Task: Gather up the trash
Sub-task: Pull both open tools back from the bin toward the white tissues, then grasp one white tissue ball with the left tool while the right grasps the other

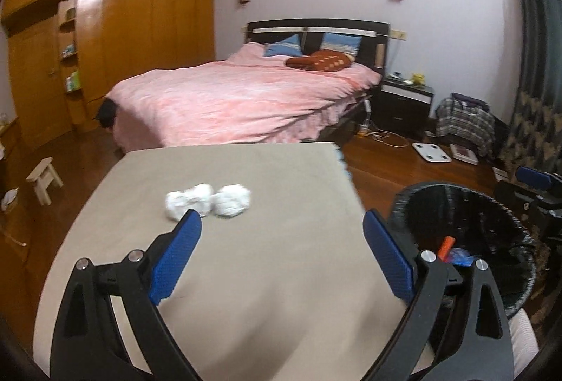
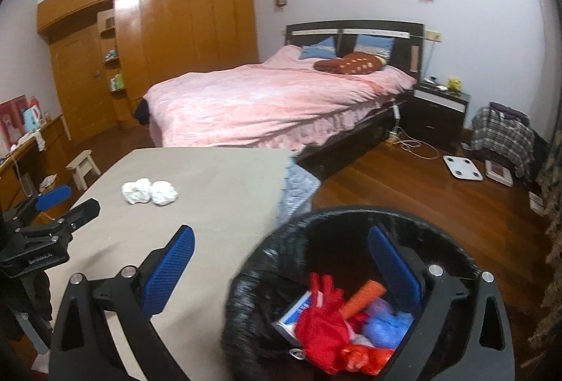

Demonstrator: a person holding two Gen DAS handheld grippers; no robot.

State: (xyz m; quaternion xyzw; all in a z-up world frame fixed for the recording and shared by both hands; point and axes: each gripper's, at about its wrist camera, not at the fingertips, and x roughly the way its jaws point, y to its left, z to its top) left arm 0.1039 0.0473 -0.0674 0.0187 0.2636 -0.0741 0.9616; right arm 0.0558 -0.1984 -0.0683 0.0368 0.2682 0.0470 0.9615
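Note:
Two crumpled white paper balls (image 1: 207, 202) lie side by side on the beige table (image 1: 246, 275); they also show in the right wrist view (image 2: 149, 192). My left gripper (image 1: 282, 223) is open and empty, its left fingertip just short of the balls. A black-lined trash bin (image 1: 467, 240) stands right of the table. My right gripper (image 2: 281, 240) is open and empty, over the bin's near rim (image 2: 351, 216). The bin holds red, blue and orange trash (image 2: 337, 321). The left gripper shows at the left edge of the right wrist view (image 2: 66, 202).
A bed with a pink cover (image 1: 239, 100) stands beyond the table. A wooden wardrobe (image 1: 123, 40) is at the left, a small stool (image 1: 44, 175) on the floor. A nightstand (image 1: 404, 103), a white scale (image 1: 431, 152) and a plaid bag (image 1: 463, 121) are at the right.

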